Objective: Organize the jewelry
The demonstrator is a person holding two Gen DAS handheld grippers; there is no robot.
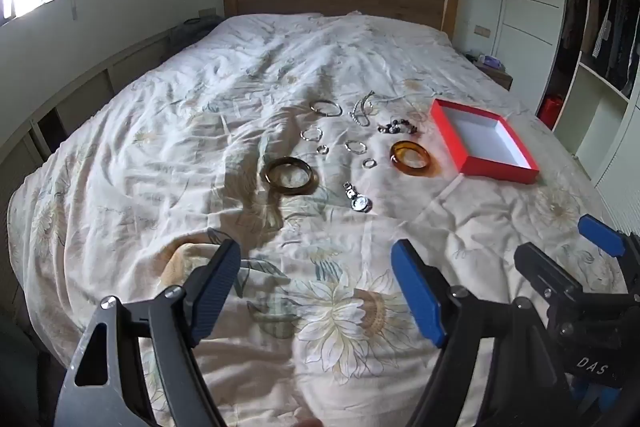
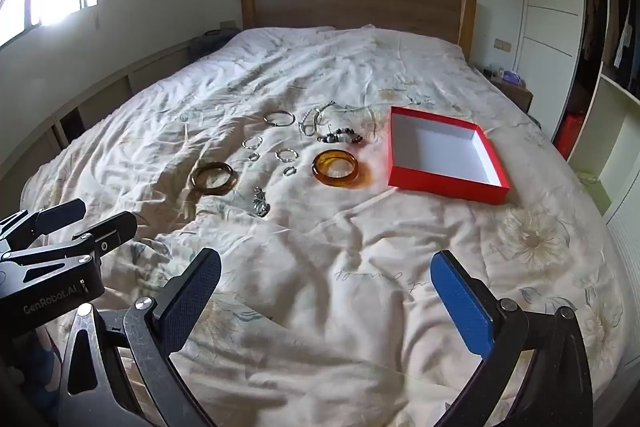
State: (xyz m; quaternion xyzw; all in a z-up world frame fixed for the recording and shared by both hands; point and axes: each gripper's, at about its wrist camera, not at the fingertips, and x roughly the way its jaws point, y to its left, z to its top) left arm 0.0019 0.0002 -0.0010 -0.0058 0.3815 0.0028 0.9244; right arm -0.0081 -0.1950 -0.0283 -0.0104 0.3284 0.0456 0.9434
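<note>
Shallow red cardboard box (image 2: 492,187) sits empty on the floral quilt (image 2: 360,287). Amber glass bangle (image 2: 335,167), brown bangle (image 2: 212,177), rings and watch (image 1: 359,201) lie beside it. Nothing sorted yet. Left gripper (image 1: 316,291) and right gripper (image 2: 328,301) both spread, holding nothing.

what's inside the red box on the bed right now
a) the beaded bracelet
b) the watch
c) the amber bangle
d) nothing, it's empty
d: the red box shows only its bare white bottom, while the amber bangle, the watch and the beaded bracelet all lie on the bedspread to its left.
</note>
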